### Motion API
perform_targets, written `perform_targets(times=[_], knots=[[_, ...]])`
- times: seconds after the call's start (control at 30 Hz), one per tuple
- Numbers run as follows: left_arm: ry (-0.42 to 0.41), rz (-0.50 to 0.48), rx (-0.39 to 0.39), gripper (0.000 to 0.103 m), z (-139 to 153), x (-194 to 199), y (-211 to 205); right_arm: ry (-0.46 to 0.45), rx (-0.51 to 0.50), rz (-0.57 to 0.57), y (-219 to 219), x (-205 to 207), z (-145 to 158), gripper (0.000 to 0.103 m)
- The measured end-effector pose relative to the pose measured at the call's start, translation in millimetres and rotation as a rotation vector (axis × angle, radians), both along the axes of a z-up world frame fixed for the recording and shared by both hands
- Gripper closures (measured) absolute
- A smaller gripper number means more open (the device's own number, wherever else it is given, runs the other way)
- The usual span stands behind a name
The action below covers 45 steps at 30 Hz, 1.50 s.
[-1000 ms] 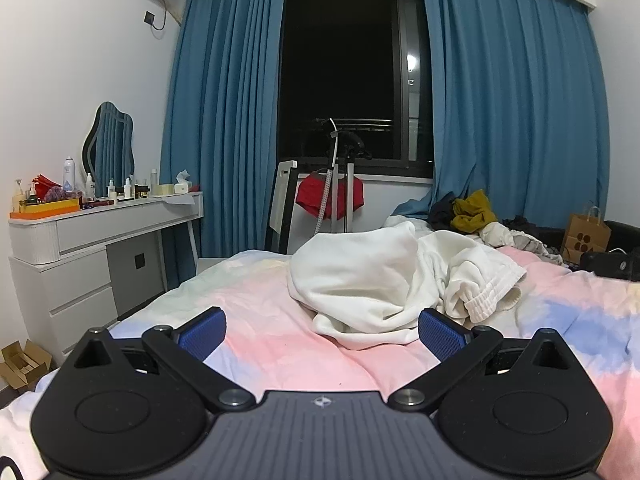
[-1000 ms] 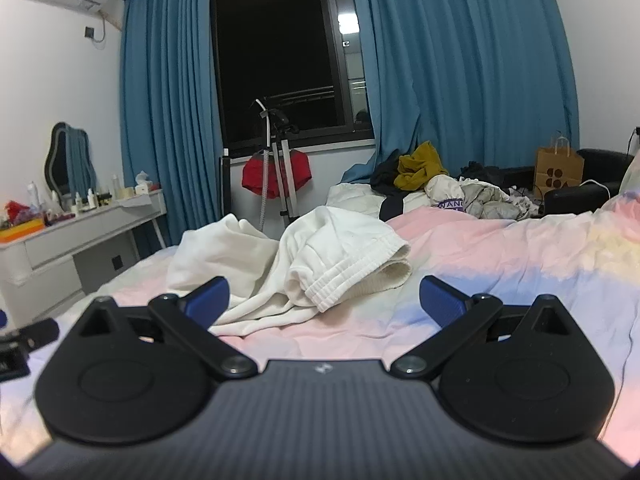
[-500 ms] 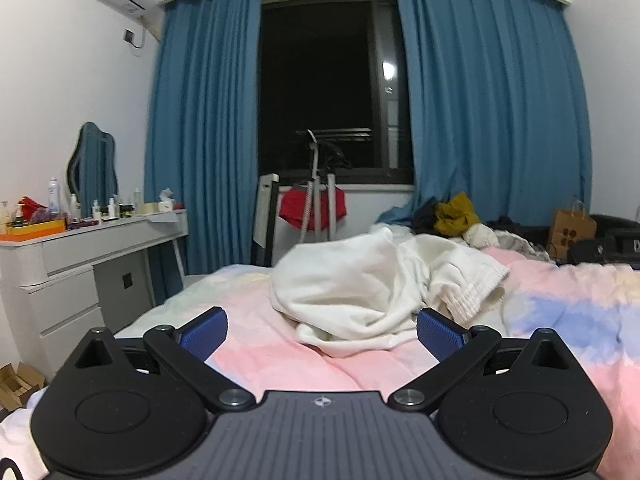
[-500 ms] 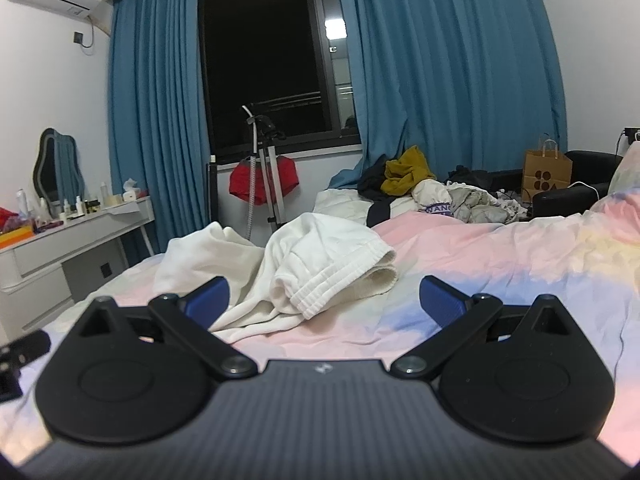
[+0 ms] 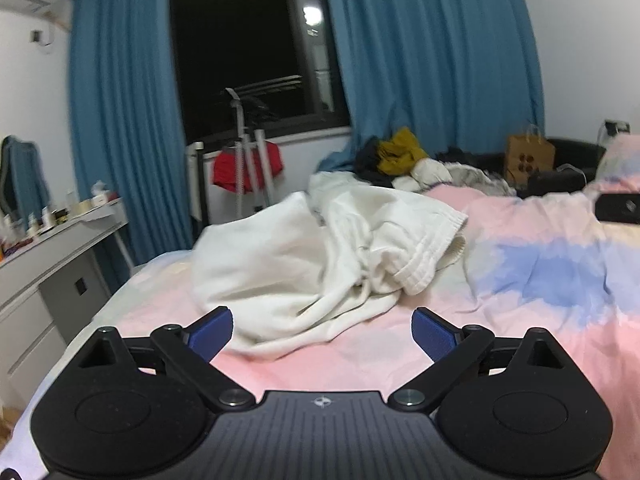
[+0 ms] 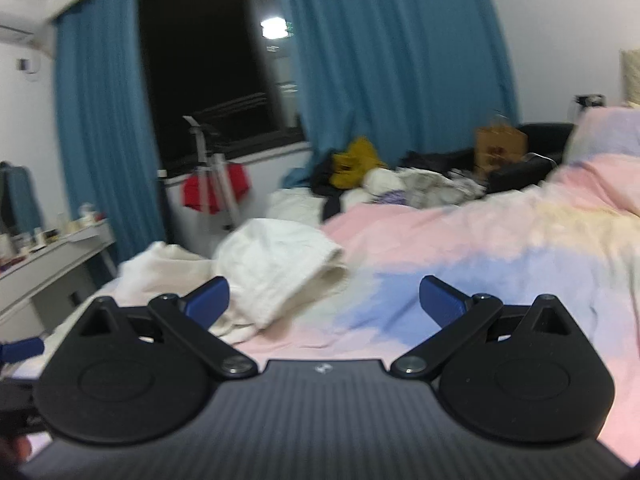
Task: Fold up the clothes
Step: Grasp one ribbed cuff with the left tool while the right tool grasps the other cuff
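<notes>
A crumpled white garment (image 5: 320,256) lies in a heap on the pink, blue and cream bedcover (image 5: 540,280). My left gripper (image 5: 321,320) hovers just short of the heap's near edge. Its blue pads stand wide apart and its jaws are closing. The garment's near hem shows in the gap between them, and no pad touches it. In the blurred right wrist view the same garment (image 6: 280,264) lies ahead and to the left of my right gripper (image 6: 323,286). That gripper is open with only bedcover (image 6: 480,248) ahead of it. A blue fingertip (image 6: 20,350) of the left gripper pokes in at the far left.
A white dresser (image 5: 60,248) with bottles stands left of the bed. A rack with a red garment (image 5: 246,168) stands under the window. A pile of dark, yellow and white clothes (image 5: 400,156) and a paper bag (image 5: 530,158) sit beyond the bed. A black object (image 5: 618,208) lies at the right.
The left gripper has swung to the right and come nearer to the white garment, and its pads stand slightly closer together. The right view has turned right, so the garment sits further left.
</notes>
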<state>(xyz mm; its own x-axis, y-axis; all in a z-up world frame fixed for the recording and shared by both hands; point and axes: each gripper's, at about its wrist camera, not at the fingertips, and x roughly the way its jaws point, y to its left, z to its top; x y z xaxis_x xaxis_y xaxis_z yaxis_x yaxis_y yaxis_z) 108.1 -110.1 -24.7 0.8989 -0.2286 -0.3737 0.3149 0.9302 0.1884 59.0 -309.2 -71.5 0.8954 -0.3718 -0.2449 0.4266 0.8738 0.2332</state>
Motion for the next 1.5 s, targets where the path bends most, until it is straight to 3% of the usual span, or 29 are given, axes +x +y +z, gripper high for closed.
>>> perform_targets(times=[0.17, 0.37, 0.53, 0.6, 0.8, 0.87, 0.93, 1.07, 1.2, 1.27, 1.3, 1.5], knots=[[-0.004, -0.072, 0.044, 0.007, -4, 57, -64, 0.021, 0.058, -0.11, -23, 5, -10, 0.0], [-0.029, -0.173, 0.08, 0.007, -15, 114, -147, -0.015, 0.084, -0.231, -43, 4, -20, 0.0], [-0.079, -0.238, 0.161, 0.006, -32, 158, -222, -0.01, 0.129, -0.295, -63, 12, -32, 0.0], [-0.088, -0.227, 0.199, 0.007, -44, 182, -252, -0.004, 0.156, -0.296, -70, 16, -39, 0.0], [-0.014, -0.142, 0.188, 0.011, -74, 251, -314, -0.024, 0.227, -0.216, -85, 29, -61, 0.0], [-0.006, -0.083, 0.223, 0.014, -85, 269, -333, -0.035, 0.234, -0.222, -88, 30, -64, 0.0], [-0.004, -0.033, 0.278, 0.025, -94, 285, -348, -0.051, 0.25, -0.226, -91, 29, -66, 0.0], [0.031, 0.011, 0.389, 0.038, -109, 304, -367, -0.074, 0.261, -0.226, -91, 26, -66, 0.0], [-0.006, 0.023, 0.349, 0.065, -87, 298, -353, -0.086, 0.261, -0.225, -90, 24, -67, 0.0], [0.003, 0.03, 0.282, 0.079, -63, 292, -337, -0.099, 0.277, -0.224, -92, 22, -67, 0.0], [0.01, 0.034, 0.242, 0.092, -50, 289, -327, -0.1, 0.288, -0.224, -92, 22, -68, 0.0], [0.007, 0.045, 0.098, 0.094, 18, 254, -263, -0.104, 0.306, -0.2, -89, 21, -65, 0.0]])
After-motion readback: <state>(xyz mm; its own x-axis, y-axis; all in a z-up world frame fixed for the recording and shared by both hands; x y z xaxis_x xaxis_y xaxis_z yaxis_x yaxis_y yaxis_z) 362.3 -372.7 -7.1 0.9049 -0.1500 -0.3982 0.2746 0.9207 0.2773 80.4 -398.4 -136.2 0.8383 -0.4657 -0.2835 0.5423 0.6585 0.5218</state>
